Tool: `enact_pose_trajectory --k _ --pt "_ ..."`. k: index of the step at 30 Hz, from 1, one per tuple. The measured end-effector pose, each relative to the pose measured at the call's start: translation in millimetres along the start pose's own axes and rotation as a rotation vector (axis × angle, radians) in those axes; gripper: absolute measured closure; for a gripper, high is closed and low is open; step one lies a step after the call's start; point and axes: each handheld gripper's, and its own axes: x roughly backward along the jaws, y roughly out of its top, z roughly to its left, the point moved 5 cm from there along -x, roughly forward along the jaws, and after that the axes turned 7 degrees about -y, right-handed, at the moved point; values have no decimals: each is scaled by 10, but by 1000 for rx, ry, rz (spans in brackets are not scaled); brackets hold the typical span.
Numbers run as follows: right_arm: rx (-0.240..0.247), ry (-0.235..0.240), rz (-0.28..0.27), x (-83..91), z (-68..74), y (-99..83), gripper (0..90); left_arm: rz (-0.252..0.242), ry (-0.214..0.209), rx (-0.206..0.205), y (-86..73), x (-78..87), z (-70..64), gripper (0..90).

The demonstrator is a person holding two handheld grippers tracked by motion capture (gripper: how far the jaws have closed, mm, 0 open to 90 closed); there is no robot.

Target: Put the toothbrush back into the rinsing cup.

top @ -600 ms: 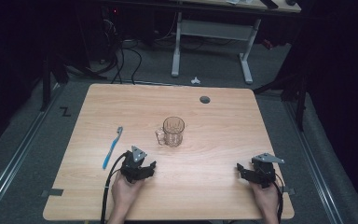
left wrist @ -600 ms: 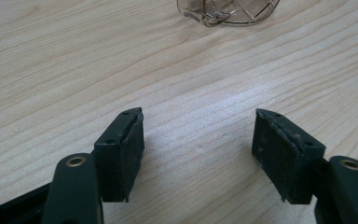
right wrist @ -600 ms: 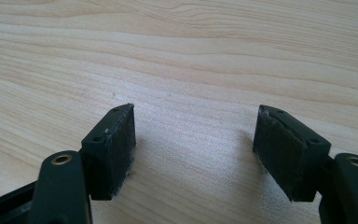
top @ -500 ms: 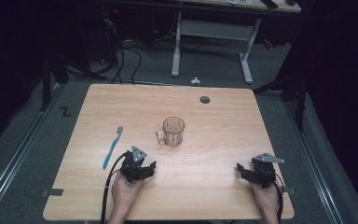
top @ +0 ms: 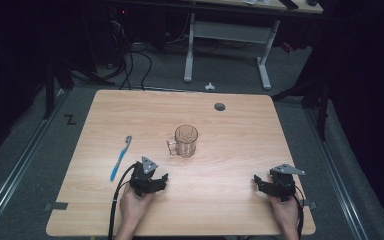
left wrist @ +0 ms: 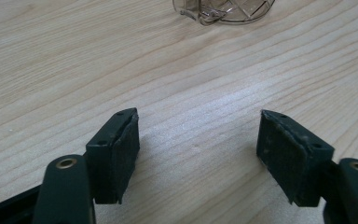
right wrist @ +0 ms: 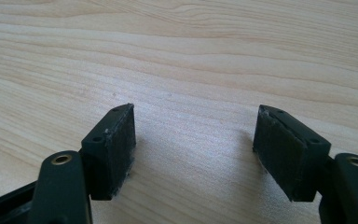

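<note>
Both wide open and empty: left hand-held gripper (top: pixel 163 178) near glass mug (top: pixel 185 141), right hand-held gripper (top: pixel 256 181) seemingly resting on bare worktop (top: pixel 230 130).

High view: the surface (top: pixel 230 150) is evenly lit from above; surroundings from 9 through 12 to 3 o'clock are dark. The picture is soft and grainy. Gripper views: bright, diffuse light, sharp wood grain, faint shadows under the jaws, mild blur toward 12 o'clock.
</note>
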Motion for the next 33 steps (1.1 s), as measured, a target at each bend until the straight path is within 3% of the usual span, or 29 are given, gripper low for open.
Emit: enact_pose_trajectory --k 12,22,33 --pt "-3 -1 1 -1 0 1 302 16 -10 -7 3 -19 -27 216" --pt "-4 -1 1 0 -1 1 302 35 -9 -1 -9 48 -14 301" --pt "-5 -1 1 0 -1 0 301 -13 -2 12 -30 199 33 302"
